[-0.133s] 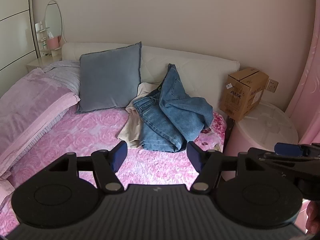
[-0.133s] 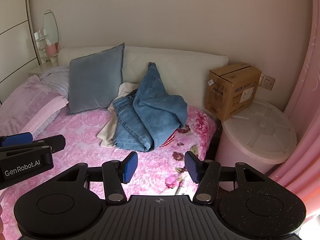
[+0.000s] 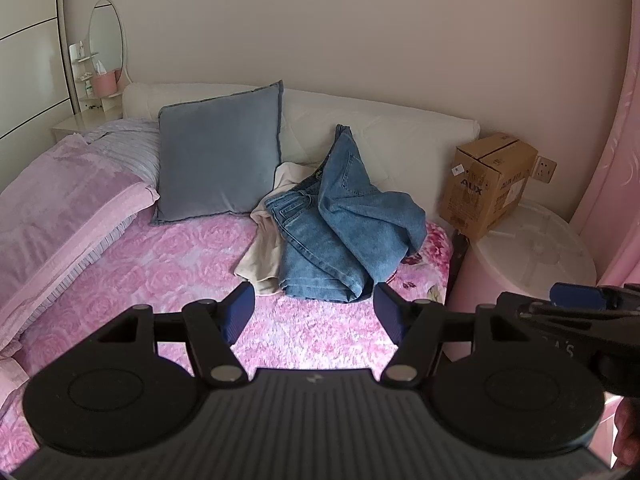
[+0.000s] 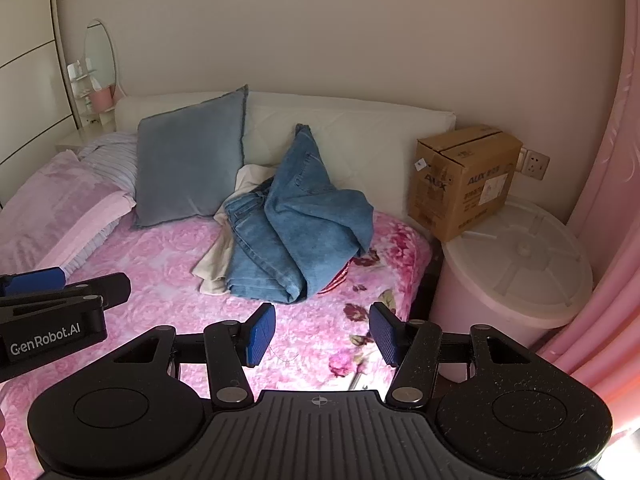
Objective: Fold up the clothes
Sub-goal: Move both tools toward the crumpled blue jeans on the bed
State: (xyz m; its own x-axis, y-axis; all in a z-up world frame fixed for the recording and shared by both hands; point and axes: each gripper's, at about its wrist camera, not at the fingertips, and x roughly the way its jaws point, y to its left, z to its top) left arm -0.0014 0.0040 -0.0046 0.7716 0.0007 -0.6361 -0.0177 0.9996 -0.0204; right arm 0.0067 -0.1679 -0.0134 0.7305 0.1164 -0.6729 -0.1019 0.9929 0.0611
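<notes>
Jeans lie crumpled, long axis running toward the headboard.

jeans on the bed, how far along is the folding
Nothing looks folded yet. The jeans lie crumpled on a cream garment near the headboard. The left gripper and right gripper are open, holding nothing, short of the pile. Everything is left: grasping, spreading, folding.

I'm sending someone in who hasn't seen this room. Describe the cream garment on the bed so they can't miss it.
Start at the white headboard, then drop to the heap of blue jeans on the pink floral bedspread. The cream garment pokes out from under the jeans' left edge, beside the grey-blue pillow; it is the only pale cloth in that heap.
</notes>
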